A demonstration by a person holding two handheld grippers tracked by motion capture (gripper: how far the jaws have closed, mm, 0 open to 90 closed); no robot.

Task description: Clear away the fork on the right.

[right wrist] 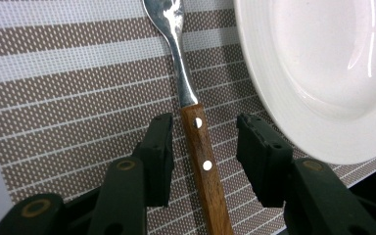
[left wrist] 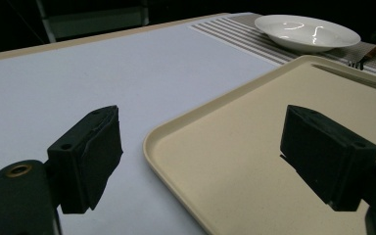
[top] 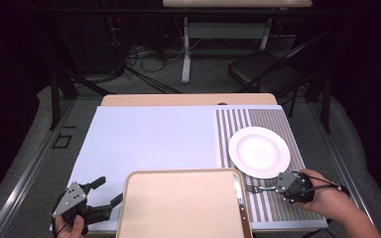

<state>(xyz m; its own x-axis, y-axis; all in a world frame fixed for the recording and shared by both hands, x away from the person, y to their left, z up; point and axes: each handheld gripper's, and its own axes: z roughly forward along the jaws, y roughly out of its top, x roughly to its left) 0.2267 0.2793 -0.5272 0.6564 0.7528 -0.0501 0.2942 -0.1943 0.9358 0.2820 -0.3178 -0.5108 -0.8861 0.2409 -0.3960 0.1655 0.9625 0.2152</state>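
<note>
A fork (top: 260, 189) with a wooden handle (right wrist: 203, 161) lies on the striped placemat (top: 270, 208), just in front of the white plate (top: 259, 151). My right gripper (top: 281, 188) is open, its jaws either side of the fork's handle with a gap on each side in the right gripper view (right wrist: 203, 132). A beige tray (top: 178, 208) sits at the table's near edge, with a knife (top: 238, 196) along its right rim. My left gripper (top: 108, 191) stands open at the tray's left corner, one jaw over the tray (left wrist: 254, 161) and one over the white mat (left wrist: 78, 73).
A white mat (top: 149, 139) covers the table's left and middle. The plate (left wrist: 307, 30) is empty. A black chair (top: 265, 69) and another table's legs stand beyond the far edge, with cables on the floor.
</note>
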